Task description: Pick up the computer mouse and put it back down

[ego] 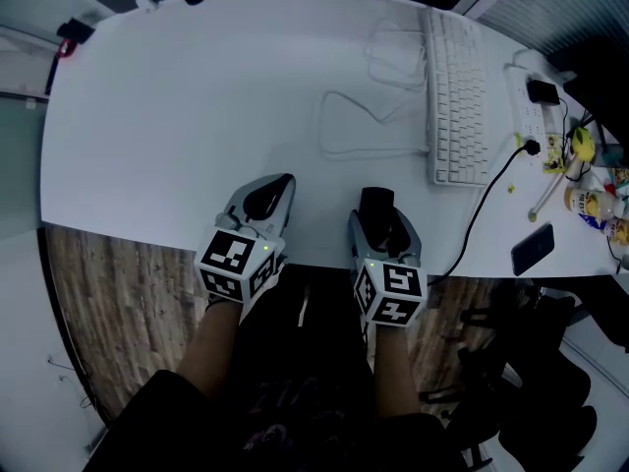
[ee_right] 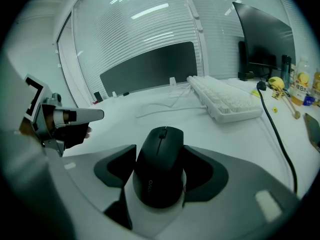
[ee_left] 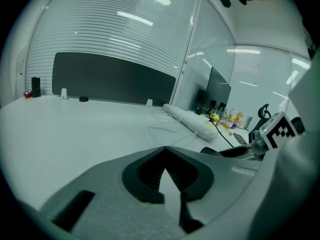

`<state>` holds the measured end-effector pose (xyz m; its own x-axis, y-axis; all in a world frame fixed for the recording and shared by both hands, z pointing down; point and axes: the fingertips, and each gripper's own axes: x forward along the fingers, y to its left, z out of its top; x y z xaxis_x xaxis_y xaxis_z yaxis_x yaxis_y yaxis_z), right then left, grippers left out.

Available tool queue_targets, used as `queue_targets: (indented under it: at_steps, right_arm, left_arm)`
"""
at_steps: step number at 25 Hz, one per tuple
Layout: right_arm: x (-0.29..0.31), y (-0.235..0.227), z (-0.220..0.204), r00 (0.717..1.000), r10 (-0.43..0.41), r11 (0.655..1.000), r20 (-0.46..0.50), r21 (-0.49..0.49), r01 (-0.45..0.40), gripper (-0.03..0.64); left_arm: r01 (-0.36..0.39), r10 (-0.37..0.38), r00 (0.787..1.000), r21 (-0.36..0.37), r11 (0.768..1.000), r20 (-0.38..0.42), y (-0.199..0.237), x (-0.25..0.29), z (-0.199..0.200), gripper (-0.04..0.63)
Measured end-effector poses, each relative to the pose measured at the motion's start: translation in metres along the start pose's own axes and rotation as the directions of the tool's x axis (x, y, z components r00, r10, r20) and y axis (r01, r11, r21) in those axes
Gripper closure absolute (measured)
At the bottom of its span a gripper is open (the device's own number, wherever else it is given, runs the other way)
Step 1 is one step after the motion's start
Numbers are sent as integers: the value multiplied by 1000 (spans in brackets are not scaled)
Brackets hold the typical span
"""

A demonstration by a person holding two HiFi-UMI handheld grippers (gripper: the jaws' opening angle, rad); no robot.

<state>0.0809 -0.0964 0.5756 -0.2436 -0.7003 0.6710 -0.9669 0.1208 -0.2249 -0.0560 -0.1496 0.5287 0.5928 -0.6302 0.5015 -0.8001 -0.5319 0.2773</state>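
Observation:
A black computer mouse (ego: 375, 203) (ee_right: 159, 166) sits between the jaws of my right gripper (ego: 379, 216) (ee_right: 159, 153), near the front edge of the white desk (ego: 177, 116). Both jaws press against the mouse's sides, so the gripper is shut on it. I cannot tell whether the mouse rests on the desk or hangs just above it. My left gripper (ego: 283, 181) (ee_left: 165, 150) lies to the left of it at the same edge, its jaws meeting at the tips with nothing between them.
A white keyboard (ego: 460, 96) (ee_right: 225, 101) lies at the far right, with a loose white cable (ego: 364, 126) to its left. A black cable (ego: 491, 190) runs off the front edge. A phone (ego: 532, 249), a power strip (ego: 531, 106) and bottles (ego: 590, 205) crowd the right end.

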Motion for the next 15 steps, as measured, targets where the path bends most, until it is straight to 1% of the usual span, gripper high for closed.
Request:
queue_targets:
  at_steps: [15]
  right_arm:
    - [5,-3,-2,999,-18,1000,-26,-4,18,316]
  left_arm:
    - [-4,4,1000,-3,1000,-5,4,2,1,595]
